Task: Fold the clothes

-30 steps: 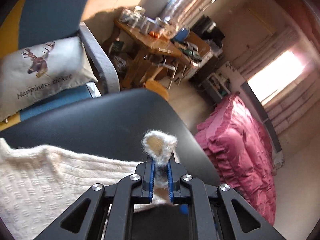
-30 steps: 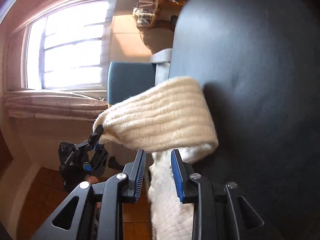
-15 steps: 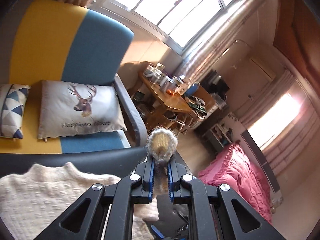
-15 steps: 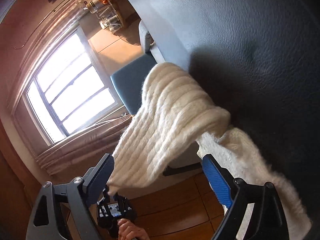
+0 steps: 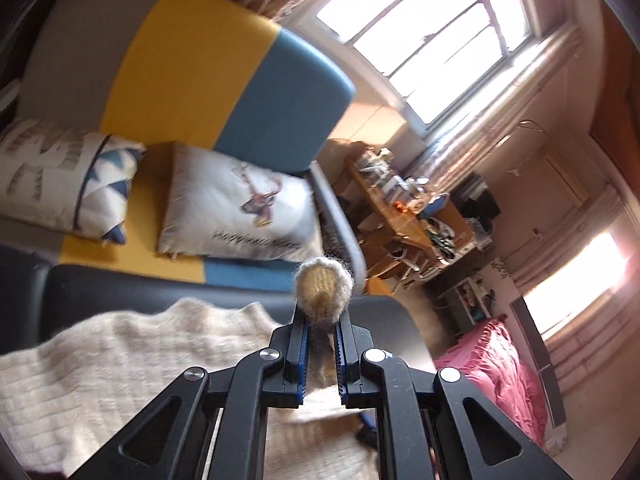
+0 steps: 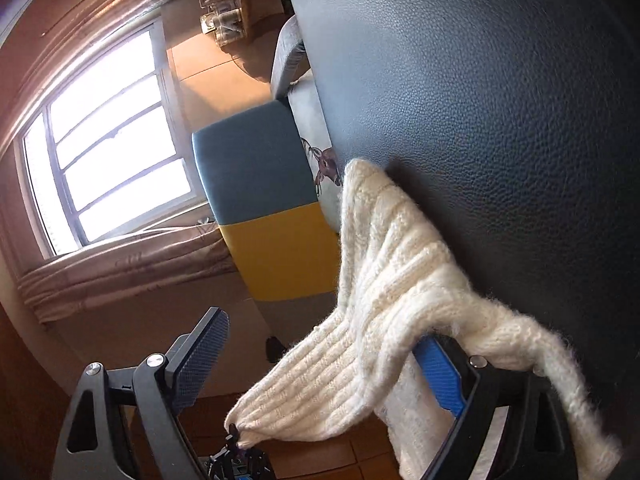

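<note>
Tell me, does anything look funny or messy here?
Yes. The fluffy cream knitted sweater is not lying flat: one part droops over the edge of the black leather table. The left gripper pinches a corner, while the right gripper is wide open, with knit draped over one finger.

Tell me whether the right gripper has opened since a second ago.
Yes. The right gripper was nearly closed around the cream sweater; now its jaws stand wide apart, the knit draped loosely across them.
</note>
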Motion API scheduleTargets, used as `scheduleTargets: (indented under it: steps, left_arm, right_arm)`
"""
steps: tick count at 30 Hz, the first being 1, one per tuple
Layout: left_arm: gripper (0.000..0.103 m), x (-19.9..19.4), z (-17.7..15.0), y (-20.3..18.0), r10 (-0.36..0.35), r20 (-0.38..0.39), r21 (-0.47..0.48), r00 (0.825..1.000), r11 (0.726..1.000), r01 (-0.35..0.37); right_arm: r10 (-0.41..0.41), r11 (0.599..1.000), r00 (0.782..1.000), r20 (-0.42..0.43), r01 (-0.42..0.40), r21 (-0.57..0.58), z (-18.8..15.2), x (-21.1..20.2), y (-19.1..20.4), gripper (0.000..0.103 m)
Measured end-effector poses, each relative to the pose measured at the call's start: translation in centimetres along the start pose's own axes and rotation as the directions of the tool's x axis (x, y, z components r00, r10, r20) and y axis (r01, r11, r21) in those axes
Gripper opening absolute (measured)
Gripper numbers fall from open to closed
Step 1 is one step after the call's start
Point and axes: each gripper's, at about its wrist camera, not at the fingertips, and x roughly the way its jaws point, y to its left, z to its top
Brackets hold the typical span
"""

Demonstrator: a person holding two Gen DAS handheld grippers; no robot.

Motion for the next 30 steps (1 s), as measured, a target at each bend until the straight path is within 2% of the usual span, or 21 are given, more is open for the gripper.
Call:
scheduleTargets:
  steps: [5, 9, 13, 16, 19, 21, 24, 26, 28, 29, 30]
  left_arm:
    - [0.011, 1.7, -3.1, 6.0, 0.107, -0.084, -0.06, 0.991, 0.992, -0.112]
    - [0.011, 2.8, -6.0, 10.5, 0.147, -0.153, -0.118, 0.977, 0.979, -0.166]
    - [0.012, 3.1, -7.5, 13.4, 0.136, -0.185, -0.181, 0.973, 0.969, -0.169]
    - [0.015, 3.6, -7.7, 15.1, 0.082, -0.235, -0.256, 0.969, 0.956, -0.142]
    - [0.027, 3.9, -7.5, 16.9, 0.062, -0.258, -0.342, 0.964, 0.927, -0.151]
    - [0.038, 4.0, -7.4, 17.7, 0.059, -0.267, -0.364, 0.962, 0.918, -0.158]
    - [0.042, 3.9, -7.7, 18.1, 0.049, -0.27, -0.372, 0.962, 0.916, -0.151]
    - [0.043, 4.0, -8.0, 17.9, 0.07, -0.287, -0.342, 0.955, 0.924, -0.171]
    - [0.04, 4.3, -8.4, 17.7, 0.111, -0.295, -0.307, 0.949, 0.929, -0.205]
    - [0.028, 4.5, -8.6, 17.4, 0.127, -0.294, -0.287, 0.947, 0.934, -0.214]
    - [0.009, 4.5, -8.8, 17.0, 0.135, -0.292, -0.268, 0.947, 0.939, -0.217]
  right_arm:
    - [-0.133, 0.982, 0.991, -0.024, 0.128, -0.137, -0.5, 0.6, 1.2, 0.088]
    - [-0.233, 0.947, 0.972, -0.019, 0.222, -0.231, -0.9, 1.1, 1.9, 0.084]
    - [-0.289, 0.921, 0.957, -0.006, 0.276, -0.274, -0.9, 1.3, 1.8, 0.079]
    - [-0.308, 0.911, 0.951, -0.004, 0.294, -0.289, -0.8, 1.5, 1.7, 0.077]
    - [-0.328, 0.902, 0.945, -0.008, 0.31, -0.301, -0.7, 2.1, 2.0, 0.076]
    - [-0.34, 0.897, 0.94, -0.015, 0.32, -0.306, -0.6, 2.3, 2.0, 0.076]
    - [-0.353, 0.888, 0.935, -0.02, 0.329, -0.322, -0.6, 2.5, 2.1, 0.076]
    - [-0.365, 0.876, 0.931, -0.015, 0.338, -0.345, -0.7, 2.6, 2.2, 0.076]
    - [-0.379, 0.86, 0.925, -0.005, 0.351, -0.37, -0.9, 2.8, 2.4, 0.075]
    - [-0.389, 0.851, 0.921, 0.001, 0.359, -0.383, -1.0, 2.9, 2.5, 0.074]
    - [-0.399, 0.841, 0.917, 0.007, 0.369, -0.396, -1.1, 3.0, 2.6, 0.072]
